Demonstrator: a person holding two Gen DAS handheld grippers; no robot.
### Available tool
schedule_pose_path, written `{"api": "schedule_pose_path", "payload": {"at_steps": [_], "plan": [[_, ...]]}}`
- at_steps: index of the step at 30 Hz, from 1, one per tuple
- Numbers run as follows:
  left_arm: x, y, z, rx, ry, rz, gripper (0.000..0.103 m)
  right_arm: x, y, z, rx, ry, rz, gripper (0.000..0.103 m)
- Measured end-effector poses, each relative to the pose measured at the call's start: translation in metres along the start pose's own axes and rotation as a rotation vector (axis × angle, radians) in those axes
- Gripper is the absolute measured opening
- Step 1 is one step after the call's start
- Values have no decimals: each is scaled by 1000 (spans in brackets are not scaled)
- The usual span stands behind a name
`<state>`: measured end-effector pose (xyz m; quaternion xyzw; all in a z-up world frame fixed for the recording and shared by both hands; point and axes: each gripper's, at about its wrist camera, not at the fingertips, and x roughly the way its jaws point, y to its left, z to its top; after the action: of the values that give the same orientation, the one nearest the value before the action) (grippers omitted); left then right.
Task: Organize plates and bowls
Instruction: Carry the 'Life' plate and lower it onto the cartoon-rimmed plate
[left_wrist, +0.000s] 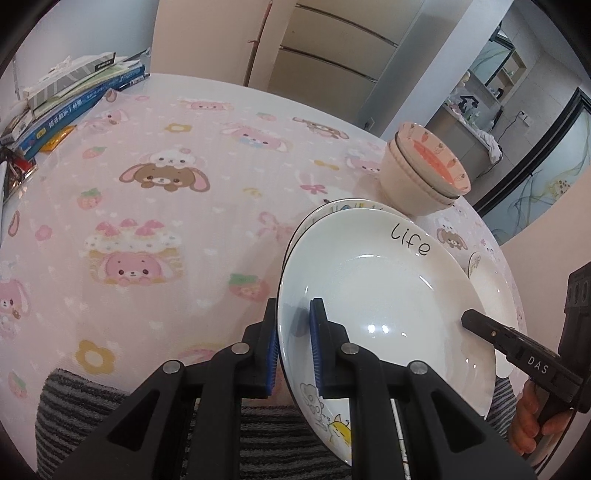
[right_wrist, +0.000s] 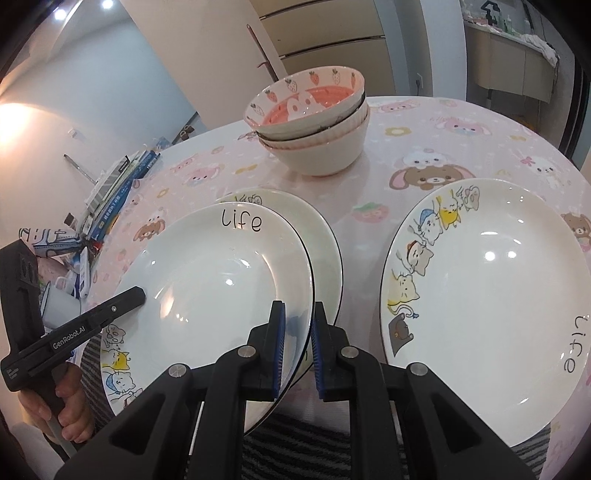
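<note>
Both the left gripper (left_wrist: 293, 343) and the right gripper (right_wrist: 297, 347) clamped opposite rims of the "life" plate (right_wrist: 207, 288), just before the stacked bowls (right_wrist: 314, 122).

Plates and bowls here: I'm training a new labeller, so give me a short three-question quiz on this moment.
1. True or false: both grippers grip one plate.
2. How many plates lie outside the pile?
3. Which bowl tops the bowl stack? A plain white, B strawberry-print, C blue.

Key
1. True: left gripper and right gripper clamp the held plate by opposite rims.
2. One, the cat plate.
3. B, strawberry-print bowl.
</note>
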<state>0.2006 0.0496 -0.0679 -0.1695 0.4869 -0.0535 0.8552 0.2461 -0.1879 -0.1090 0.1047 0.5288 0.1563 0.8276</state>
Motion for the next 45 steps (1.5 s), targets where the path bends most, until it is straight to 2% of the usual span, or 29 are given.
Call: {"api": "schedule_pose_path", "payload": {"at_steps": [9, 17, 19, 23, 30, 32, 33, 36, 38, 41, 45], "plan": [[2, 1, -1, 14, -11, 44, 12, 9, 5, -4, -19, 19, -9, 16], [2, 1, 0, 27, -14, 49, 13, 16, 2, -3, -7, 12, -10, 16], [3, -1, -1, 34, -14, 45, 16, 17, 3, -3, -13, 4, -17, 16], [4, -6, -2, 51, -6, 10, 35, 17, 6, -5, -35, -11, -38, 17], [3, -2, -1, 25, 10, -35, 36, 15, 8, -6, -56, -21, -55, 17], [-3, 2, 0, 13, -1, -46, 33, 15, 8, -6, -53, -20, -53, 17], [-6, 5, 0, 1, -11, -38, 23, 15, 8, -6, -54, -20, -55, 17], [-13, 15, 3, -36, -29, -51, 14, 15, 9, -6, -63, -23, -65, 17], [-13, 16, 4, -31, -35, -33, 7, 15, 9, -6, -66, -25, -70, 17], [-13, 9, 2, 9, -48, 10, 6, 12, 7, -5, -58, -41, -74, 17], [-4, 0, 0, 60, -37, 33, 6, 4, 3, -3, -58, -73, -107, 17]]}}
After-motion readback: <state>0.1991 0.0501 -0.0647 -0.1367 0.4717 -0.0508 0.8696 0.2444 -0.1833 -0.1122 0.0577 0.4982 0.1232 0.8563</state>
